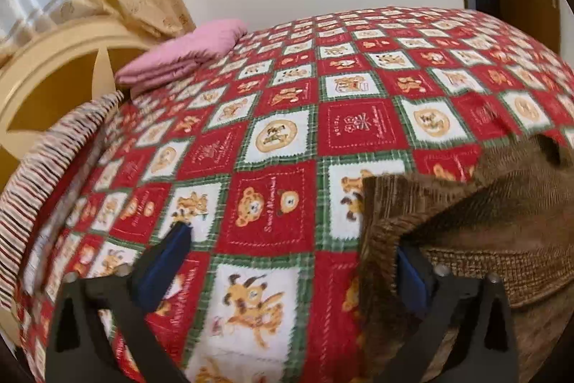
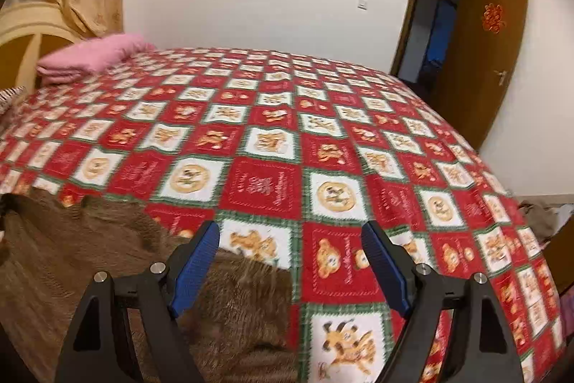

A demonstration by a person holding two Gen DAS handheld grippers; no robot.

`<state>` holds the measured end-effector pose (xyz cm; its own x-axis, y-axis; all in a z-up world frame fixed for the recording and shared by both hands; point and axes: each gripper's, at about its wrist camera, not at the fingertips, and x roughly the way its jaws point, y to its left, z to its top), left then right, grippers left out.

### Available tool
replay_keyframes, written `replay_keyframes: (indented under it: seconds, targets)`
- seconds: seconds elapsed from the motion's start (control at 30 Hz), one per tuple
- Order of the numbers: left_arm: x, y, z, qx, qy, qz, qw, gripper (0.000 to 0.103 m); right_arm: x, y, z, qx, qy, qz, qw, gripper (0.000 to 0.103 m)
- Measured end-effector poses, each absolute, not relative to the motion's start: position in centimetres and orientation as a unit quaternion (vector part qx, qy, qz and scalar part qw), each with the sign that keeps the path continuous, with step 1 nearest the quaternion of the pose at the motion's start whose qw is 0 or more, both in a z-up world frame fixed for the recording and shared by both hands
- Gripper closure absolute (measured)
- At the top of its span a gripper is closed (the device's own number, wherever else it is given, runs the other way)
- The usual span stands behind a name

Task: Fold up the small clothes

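You are holding 2 grippers over a bed covered by a red, white and green patchwork quilt printed with cartoon animals. The left gripper is spread wide, and nothing sits between its blue pads. Its right finger is just beside the edge of a brown knitted garment, partly hidden behind a raised fold of it; whether it touches the cloth cannot be told. The right gripper is also spread apart and holds nothing; its left finger hangs over the brown garment's fuzzy right edge, while its right finger is over bare quilt.

The garment lies rumpled between your 2 hands, near the bed's front edge. A folded pink blanket rests well apart by the headboard.

This looks like a pause between folds, with the cloth let go. Next, you probably need to pick 2 edges or corners, lower each gripper onto 1, and close firmly before lifting.
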<state>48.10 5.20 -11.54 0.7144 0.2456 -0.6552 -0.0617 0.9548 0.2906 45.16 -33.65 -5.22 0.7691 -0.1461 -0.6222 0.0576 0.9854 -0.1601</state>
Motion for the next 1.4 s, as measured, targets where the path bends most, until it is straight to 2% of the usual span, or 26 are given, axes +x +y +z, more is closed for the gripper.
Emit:
replay_keyframes:
  seconds: [0.2,0.3,0.43,0.5,0.53,0.57,0.6,0.63,0.73,0.87,0.97,1.07,1.13,1.23,1.3,1.4]
  targets:
    - [49.0,4.6,-13.1,0.113,0.412,0.045,0.903,0.000,41.4,-32.6,-8.1,-0.086,0.361,-0.003,0.929,0.021]
    - [50.0,4.3,-12.6,0.098,0.424,0.027,0.900,0.000,41.1,-31.2,-9.2,-0.140,0.388,0.003,0.911,0.021]
    - [52.4,4.9,-12.8,0.036,0.485,-0.014,0.874,0.000,42.0,-31.1,-9.7,-0.186,0.402,-0.011,0.897,0.021]
    - [53.3,5.3,-12.5,0.017,0.492,-0.003,0.871,0.000,43.5,-32.1,-9.9,-0.183,0.406,-0.032,0.895,0.022]
    - [53.6,5.6,-12.3,0.001,0.495,-0.006,0.869,0.000,44.3,-32.9,-9.9,-0.170,0.411,-0.038,0.895,0.032]
    - [53.7,5.9,-12.2,-0.022,0.499,-0.016,0.866,0.000,45.3,-33.7,-9.9,-0.153,0.418,-0.041,0.894,0.055]
    - [53.9,6.5,-12.3,-0.053,0.506,-0.029,0.860,0.000,46.1,-34.4,-10.0,-0.135,0.426,-0.042,0.893,0.064]
    - [54.1,7.2,-12.5,-0.089,0.517,-0.039,0.850,0.000,46.8,-35.1,-10.1,-0.108,0.434,-0.039,0.894,0.067]
    - [54.5,9.1,-13.3,-0.161,0.534,-0.035,0.829,0.000,47.3,-35.5,-10.8,-0.116,0.434,-0.060,0.891,0.067]
    - [54.7,10.9,-14.7,-0.184,0.542,0.006,0.820,0.000,47.6,-37.5,-10.9,-0.082,0.432,-0.096,0.893,0.067]
    - [54.2,12.6,-14.7,-0.183,0.525,0.049,0.830,0.000,46.0,-38.0,-9.5,-0.046,0.407,-0.093,0.908,0.067]
    - [53.0,14.3,-14.3,-0.180,0.498,0.078,0.845,0.000,43.8,-35.3,-8.6,-0.059,0.399,-0.035,0.914,0.066]
    - [51.8,15.0,-14.3,-0.169,0.488,0.093,0.851,0.000,42.6,-32.0,-8.6,-0.064,0.412,0.048,0.908,0.059]
    - [49.1,14.5,-14.3,-0.150,0.479,0.077,0.862,0.000,41.6,-26.3,-10.0,-0.102,0.445,0.147,0.877,0.058]
    - [47.1,13.5,-14.3,-0.130,0.469,0.053,0.872,0.000,41.8,-23.3,-10.8,-0.139,0.447,0.144,0.872,0.058]
    - [43.8,11.3,-14.3,-0.090,0.455,0.012,0.886,0.000,43.6,-22.1,-11.5,-0.124,0.457,0.135,0.870,0.058]
